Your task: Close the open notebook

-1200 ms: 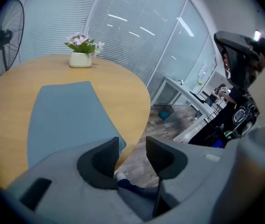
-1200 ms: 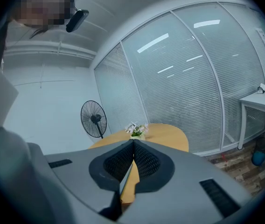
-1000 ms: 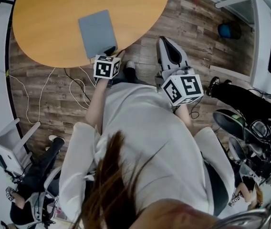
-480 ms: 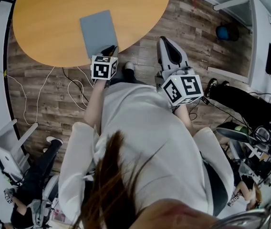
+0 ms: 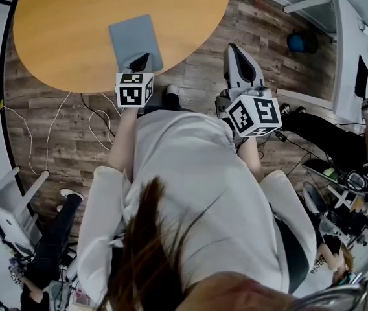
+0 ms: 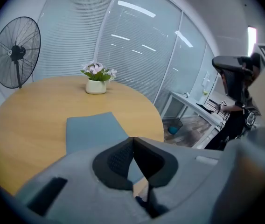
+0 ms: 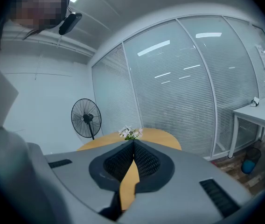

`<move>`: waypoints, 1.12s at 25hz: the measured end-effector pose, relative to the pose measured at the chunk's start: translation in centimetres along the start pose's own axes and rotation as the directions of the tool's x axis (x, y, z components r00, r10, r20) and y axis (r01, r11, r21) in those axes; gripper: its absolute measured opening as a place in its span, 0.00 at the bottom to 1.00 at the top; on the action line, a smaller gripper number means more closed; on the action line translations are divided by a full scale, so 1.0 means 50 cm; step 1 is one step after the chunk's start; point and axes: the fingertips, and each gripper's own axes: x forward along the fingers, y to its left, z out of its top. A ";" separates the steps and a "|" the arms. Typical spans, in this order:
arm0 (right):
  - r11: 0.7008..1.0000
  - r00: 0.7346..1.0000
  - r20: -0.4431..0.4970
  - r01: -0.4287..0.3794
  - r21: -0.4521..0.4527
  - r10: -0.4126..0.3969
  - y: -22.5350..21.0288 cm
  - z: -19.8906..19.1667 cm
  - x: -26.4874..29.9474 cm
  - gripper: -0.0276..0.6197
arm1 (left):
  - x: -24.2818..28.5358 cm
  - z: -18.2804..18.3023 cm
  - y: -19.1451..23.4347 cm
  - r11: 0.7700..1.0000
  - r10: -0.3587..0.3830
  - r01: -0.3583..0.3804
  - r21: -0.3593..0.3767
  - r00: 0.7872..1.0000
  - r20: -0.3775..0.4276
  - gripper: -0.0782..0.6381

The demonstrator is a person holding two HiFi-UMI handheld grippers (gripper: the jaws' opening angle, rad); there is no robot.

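The notebook lies shut and flat, grey-blue cover up, near the front edge of the round wooden table. My left gripper hangs over the notebook's near edge. Its jaws have just been closing and now meet with nothing between them. In the left gripper view the notebook lies just beyond the shut left gripper. My right gripper is held off the table to the right, above the floor, jaws together and empty. The right gripper view shows the right gripper aimed level across the table.
A white pot of flowers stands at the table's far side, with a standing fan behind it. White cables trail on the wooden floor under the table edge. A blue bin and a white desk stand to the right. Another person sits at the lower left.
The left gripper has shifted left and lifted over the notebook's near edge, and its jaws have gone from open to shut. The right gripper has stayed almost still.
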 end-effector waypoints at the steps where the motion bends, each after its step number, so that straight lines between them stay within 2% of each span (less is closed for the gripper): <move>1: 1.000 1.000 0.002 0.007 -0.003 -0.007 0.003 0.003 0.002 0.05 | -0.006 0.010 0.005 1.000 -0.004 0.004 0.003 1.000 0.011 0.13; 8: 0.999 0.999 0.009 0.035 -0.004 -0.035 0.027 0.018 0.020 0.05 | -0.051 0.099 0.035 1.000 -0.020 0.019 0.012 0.995 0.099 0.13; 16: 0.999 0.999 0.030 0.039 -0.008 -0.039 0.073 0.030 0.047 0.05 | -0.124 0.184 0.083 1.000 -0.012 0.007 0.026 0.975 0.223 0.13; 21: 1.000 0.999 0.041 0.021 -0.015 -0.020 0.114 0.034 0.075 0.05 | -0.187 0.243 0.116 0.999 -0.007 -0.003 0.032 0.949 0.315 0.13; 28: 1.000 0.998 0.058 -0.012 -0.026 0.013 0.198 0.029 0.098 0.05 | -0.314 0.307 0.168 0.999 0.008 -0.030 0.042 0.895 0.446 0.13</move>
